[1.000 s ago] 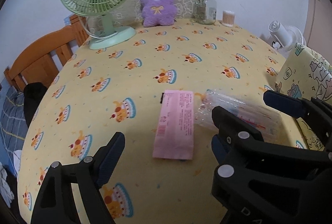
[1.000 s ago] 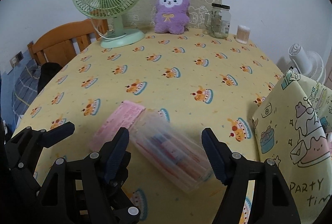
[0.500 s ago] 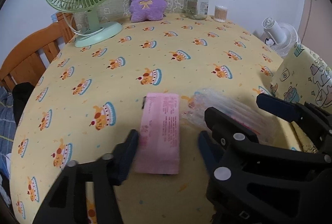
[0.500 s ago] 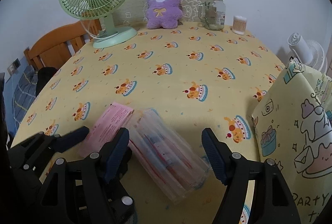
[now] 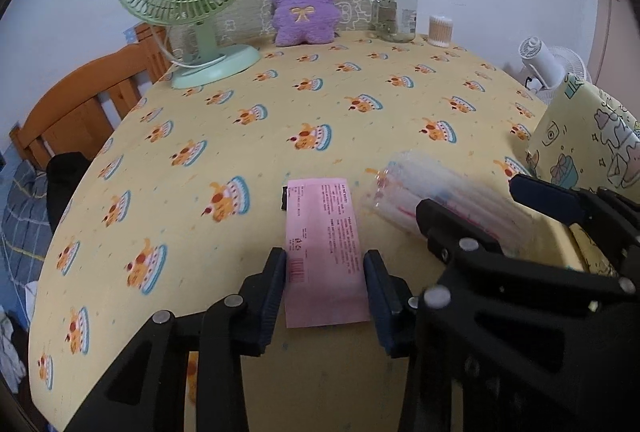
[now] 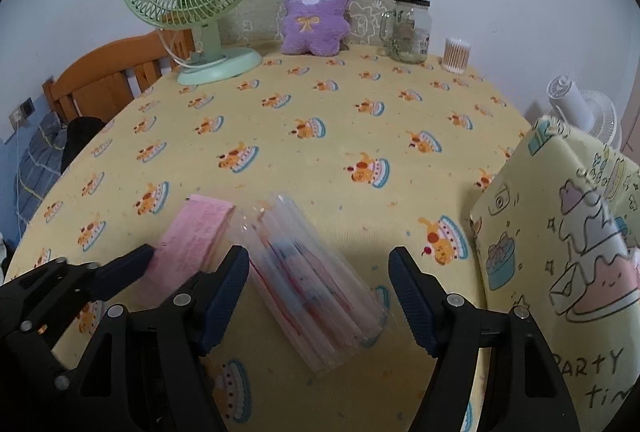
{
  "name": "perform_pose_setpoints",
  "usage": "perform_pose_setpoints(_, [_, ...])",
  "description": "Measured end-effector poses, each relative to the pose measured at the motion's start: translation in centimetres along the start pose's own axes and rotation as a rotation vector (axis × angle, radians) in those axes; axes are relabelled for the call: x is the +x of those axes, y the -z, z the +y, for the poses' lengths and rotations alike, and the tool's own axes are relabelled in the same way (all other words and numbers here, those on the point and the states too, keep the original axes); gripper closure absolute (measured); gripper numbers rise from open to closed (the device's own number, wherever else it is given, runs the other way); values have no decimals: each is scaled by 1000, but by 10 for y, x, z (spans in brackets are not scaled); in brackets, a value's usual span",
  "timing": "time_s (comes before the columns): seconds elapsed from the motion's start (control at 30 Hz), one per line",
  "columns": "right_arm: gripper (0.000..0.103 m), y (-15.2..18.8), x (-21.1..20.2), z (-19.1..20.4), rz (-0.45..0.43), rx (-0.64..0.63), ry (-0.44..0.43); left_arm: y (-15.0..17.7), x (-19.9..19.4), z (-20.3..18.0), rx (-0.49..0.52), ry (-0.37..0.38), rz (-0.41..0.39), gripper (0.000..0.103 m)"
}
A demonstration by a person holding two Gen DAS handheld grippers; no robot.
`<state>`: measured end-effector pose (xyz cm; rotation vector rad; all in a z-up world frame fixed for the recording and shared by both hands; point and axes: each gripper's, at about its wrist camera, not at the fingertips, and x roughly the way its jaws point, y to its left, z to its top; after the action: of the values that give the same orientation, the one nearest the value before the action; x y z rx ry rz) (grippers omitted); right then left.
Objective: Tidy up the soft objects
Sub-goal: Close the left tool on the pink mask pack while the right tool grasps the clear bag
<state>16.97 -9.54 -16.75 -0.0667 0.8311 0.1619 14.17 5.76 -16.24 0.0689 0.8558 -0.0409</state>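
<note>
The pink packet [image 5: 326, 248] lies flat on the tabletop [image 5: 240, 136], well in front of the purple plush toy [image 5: 305, 2]. The left gripper [image 5: 325, 284] has just been closing; its jaws now stand narrow, one pad against each long edge of the pink packet. Just beside the pink packet lies the clear plastic sleeve [image 6: 308, 280]. The right gripper [image 6: 318, 288] stands wide, straddling the clear plastic sleeve without touching it.
</note>
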Motion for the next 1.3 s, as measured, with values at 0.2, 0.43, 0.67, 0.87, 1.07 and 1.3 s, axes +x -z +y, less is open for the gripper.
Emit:
perform_pose_setpoints(0.2, [33,1,11,1,25,10,-24,2,-2,3,-3,6,3,62])
perform_pose_setpoints(0.43, [60,-4,16,7,32,14,-69,-5,5,-3,21,-13,1,60])
perform_pose_setpoints(0.67, [76,-8,18,1,39,42,-86,-16,15,-3,22,-9,3,50])
perform_pose_setpoints(0.87, [77,-12,19,-7,41,80,-83,-22,19,-5,23,8,6,58])
perform_pose_setpoints(1.07, [77,-11,18,-9,36,79,-76,-20,17,-7,19,25,-3,64])
perform_pose_setpoints(1.3, [77,-1,9,-12,24,94,-68,-12,8,-14,22,9,-16,65])
